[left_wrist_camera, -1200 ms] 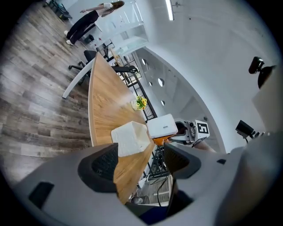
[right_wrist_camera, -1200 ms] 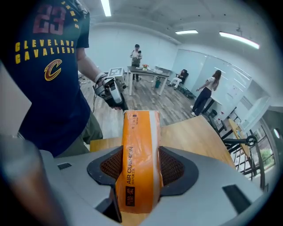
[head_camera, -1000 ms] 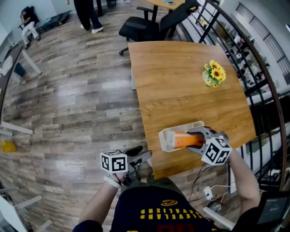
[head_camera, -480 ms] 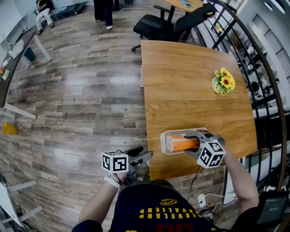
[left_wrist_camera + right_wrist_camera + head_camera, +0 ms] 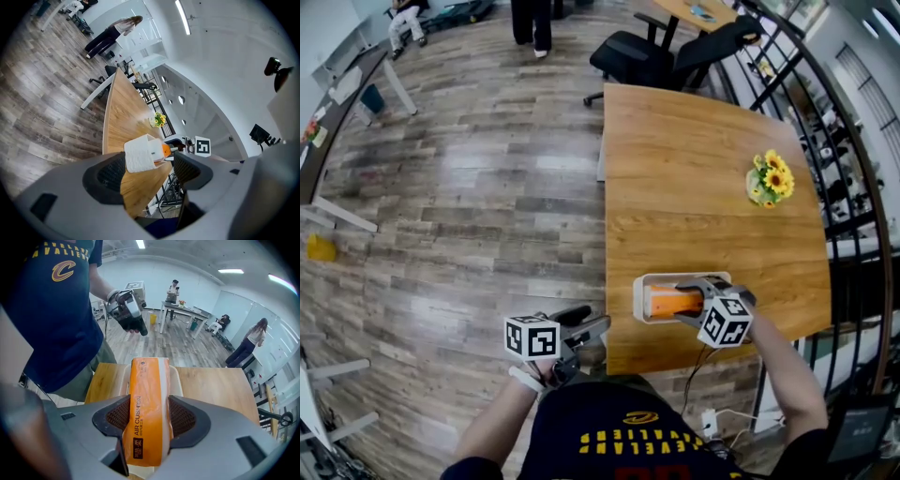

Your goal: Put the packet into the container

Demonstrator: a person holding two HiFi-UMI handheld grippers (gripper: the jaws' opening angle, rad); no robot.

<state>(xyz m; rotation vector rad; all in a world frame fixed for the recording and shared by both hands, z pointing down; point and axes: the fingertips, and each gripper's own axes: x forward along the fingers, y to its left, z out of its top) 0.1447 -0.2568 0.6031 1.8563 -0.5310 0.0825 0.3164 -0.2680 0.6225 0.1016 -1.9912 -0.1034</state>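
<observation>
Right gripper: We see our right gripper (image 5: 684,302) (image 5: 149,416) low over the near end of the table, tipped down. Its two jaws squeeze the packet, one dark pad on each long side.
Packet: The packet (image 5: 668,301) (image 5: 147,408) is orange with a white stripe down it. We can read "AIR CUSHION" on it. It sits between the right jaws, and its far end pokes into the container. We cannot tell if it touches the bottom.
Container: The container (image 5: 638,298) (image 5: 177,376) (image 5: 137,157) is a white tub with an open top. It stands on the table, near the edge close to us. From above, we see the orange packet inside its white rim.
Left gripper: Our left gripper (image 5: 591,323) (image 5: 149,171) hangs in the air beside the table, over the floor (image 5: 469,216) and close to our tummy. Its jaws stand wide apart and hold nothing. It is well apart from the container.
Table: The table (image 5: 694,187) is brown wood.
Flowers: A small bunch of yellow flowers (image 5: 771,180) (image 5: 160,120) stands near the right side of the table, well apart from the container.
Chair: A black chair (image 5: 647,52) stands at the far end of the table.
People: Far off, we see one person standing (image 5: 534,19) and one person sitting (image 5: 405,14).
</observation>
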